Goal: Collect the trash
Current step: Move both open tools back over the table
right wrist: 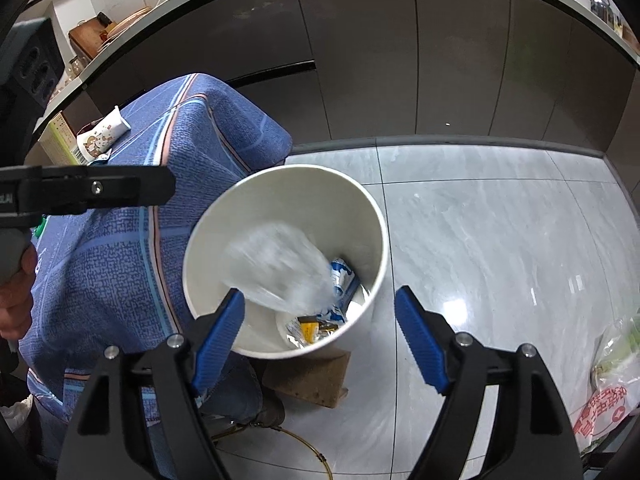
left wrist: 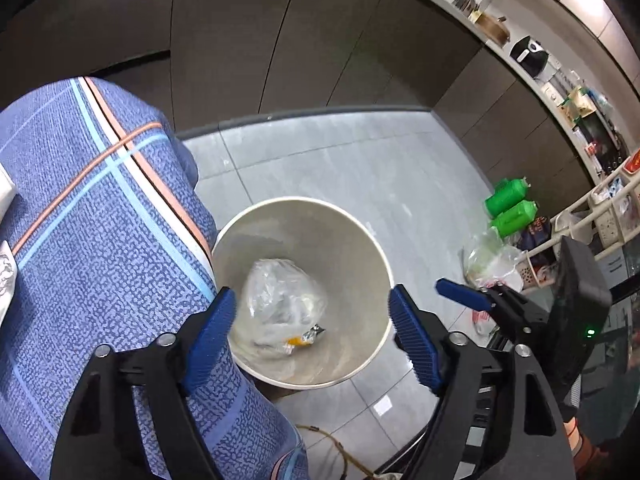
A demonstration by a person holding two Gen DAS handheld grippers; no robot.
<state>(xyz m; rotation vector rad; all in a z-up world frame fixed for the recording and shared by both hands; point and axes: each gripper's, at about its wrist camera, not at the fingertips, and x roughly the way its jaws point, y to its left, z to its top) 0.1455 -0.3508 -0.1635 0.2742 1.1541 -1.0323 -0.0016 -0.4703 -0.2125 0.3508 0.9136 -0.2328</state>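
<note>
Holding a crumpled clear plastic bag (left wrist: 280, 300) and small wrappers (right wrist: 310, 328) at its bottom, the white bin (left wrist: 376, 248) sits at frame centre on the grey tile floor (right wrist: 500, 240), mouth upward, against a blue-clothed table (left wrist: 100, 240) at its left. The bag is blurred, its long axis unclear. Left gripper (left wrist: 312, 332) and right gripper (right wrist: 320, 336) hover above, fingers spread wide, empty. Open floor lies right.
</note>
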